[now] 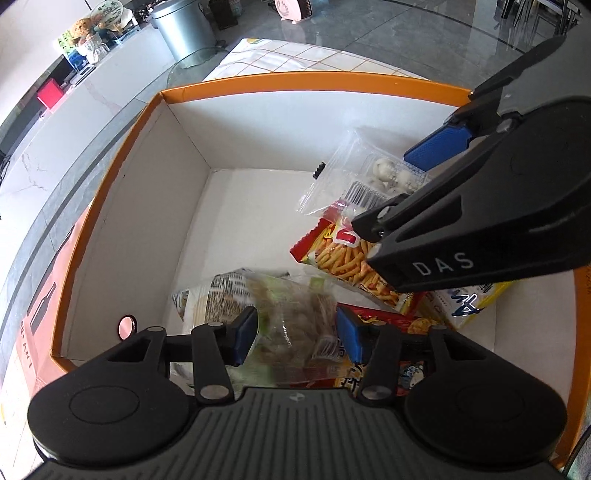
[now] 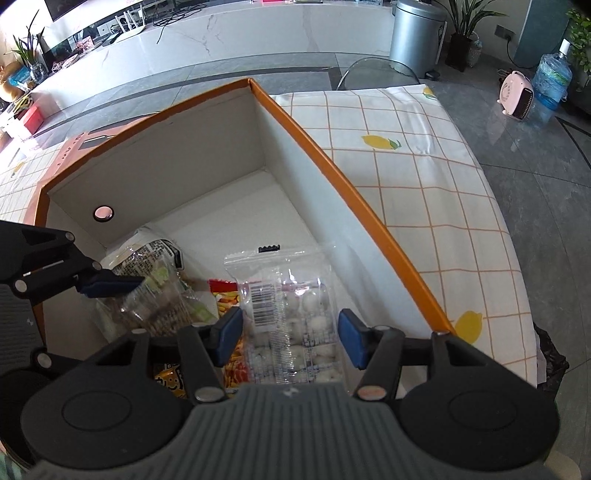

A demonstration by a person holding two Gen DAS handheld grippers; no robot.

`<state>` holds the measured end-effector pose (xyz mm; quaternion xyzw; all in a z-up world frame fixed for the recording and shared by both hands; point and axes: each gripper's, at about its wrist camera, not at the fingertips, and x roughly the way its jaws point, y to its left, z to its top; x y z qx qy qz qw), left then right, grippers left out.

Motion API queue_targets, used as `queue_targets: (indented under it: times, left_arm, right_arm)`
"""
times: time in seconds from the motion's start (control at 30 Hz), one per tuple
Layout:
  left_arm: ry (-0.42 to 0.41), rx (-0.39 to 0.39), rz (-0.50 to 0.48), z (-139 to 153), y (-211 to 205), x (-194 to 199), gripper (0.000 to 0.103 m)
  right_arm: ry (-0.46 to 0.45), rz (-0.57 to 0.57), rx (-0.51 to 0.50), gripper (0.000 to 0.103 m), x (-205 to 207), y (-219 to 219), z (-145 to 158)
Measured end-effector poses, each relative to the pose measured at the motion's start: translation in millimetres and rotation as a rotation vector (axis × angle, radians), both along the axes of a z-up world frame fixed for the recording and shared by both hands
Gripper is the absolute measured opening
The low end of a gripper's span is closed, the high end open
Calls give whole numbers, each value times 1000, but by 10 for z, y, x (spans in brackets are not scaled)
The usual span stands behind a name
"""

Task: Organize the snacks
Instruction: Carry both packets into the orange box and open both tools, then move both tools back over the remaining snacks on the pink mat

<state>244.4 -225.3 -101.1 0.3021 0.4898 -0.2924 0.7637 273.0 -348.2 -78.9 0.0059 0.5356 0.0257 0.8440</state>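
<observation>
Inside the orange-rimmed cardboard box (image 1: 280,79), several snack packets lie heaped toward one corner of the white floor. Both grippers hang over the box with their blue-padded jaws spread apart, neither one clamped on anything.

From the left wrist view, the left gripper (image 1: 297,334) sits just above a clear bag of brownish snacks with green print (image 1: 295,306), which shows blurred between the pads; whether either pad touches it cannot be told. Beside that bag lie a red packet of potato sticks (image 1: 351,262) and a yellow and white packet (image 1: 469,301).

From the right wrist view, the right gripper (image 2: 291,338) hovers over a transparent bag of small white sweets (image 2: 295,314), which rests on top of the stick packet, close to the box's right wall. A checked tablecloth with lemons (image 2: 424,184) covers the table under the box, and a grey metal bin (image 2: 417,35) stands on the floor beyond.
</observation>
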Motion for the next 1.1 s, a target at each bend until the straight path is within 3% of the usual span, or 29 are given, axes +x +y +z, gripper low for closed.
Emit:
queue_targets:
  times: [0.07,0.27,0.53,0.77,0.97,1.1]
  left_arm:
    - [-21,0,-1,32,8,-21,62]
    - [-65,-42,15,277,128,-132,64]
    - [-161,-178,95,800,464,-478,65]
    - [-244,-294,232,1136,950,-879,72]
    - [-331,-283,321,1215,1403,-1233,72]
    - [-347,-292,409,1224,1718,-1417,72]
  right_arm:
    - [-16,-6,-14,62,-17,2,36]
    - [-35,-12,-22,62,-83,8,179]
    - [-90,-40,8,63,-377,87,477]
    - [-187,-54,102,64,-881,350,742]
    - [-298,-37,192,64,-1345,752,827]
    - [-360,-28,226,64,-1598,1050,825]
